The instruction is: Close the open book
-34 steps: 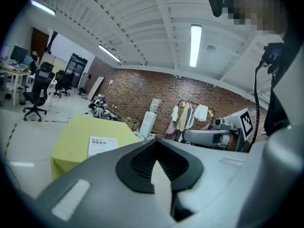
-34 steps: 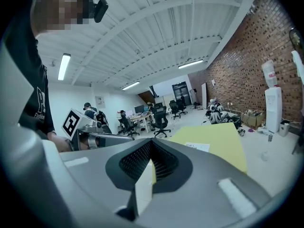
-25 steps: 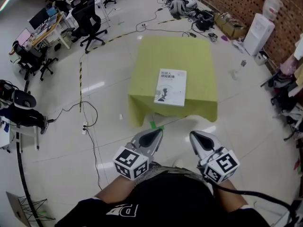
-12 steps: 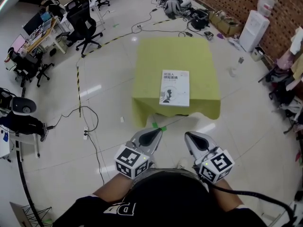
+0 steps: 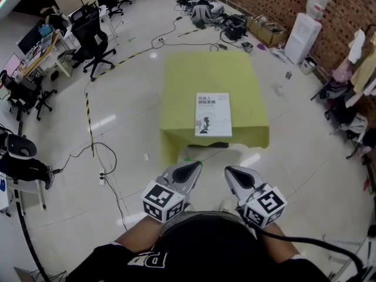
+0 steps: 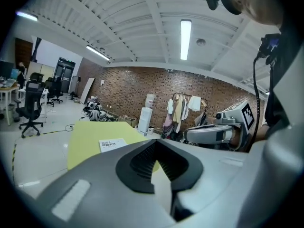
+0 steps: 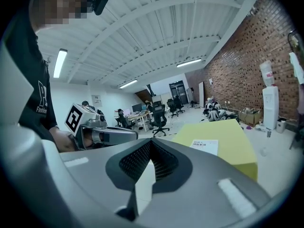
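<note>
Your left claw [image 5: 188,172] and right claw [image 5: 236,176], each clenched with nothing between its jaws, are held side by side close to your body, well apart from the desk [image 5: 202,75]. The book [image 5: 212,114] lies closed, cover up, on the desk near its front edge.

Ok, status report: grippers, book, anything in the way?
Left gripper shut, empty. Right gripper shut, empty. Book already closed, flat on green table, untouched. Nothing in the way.
</note>
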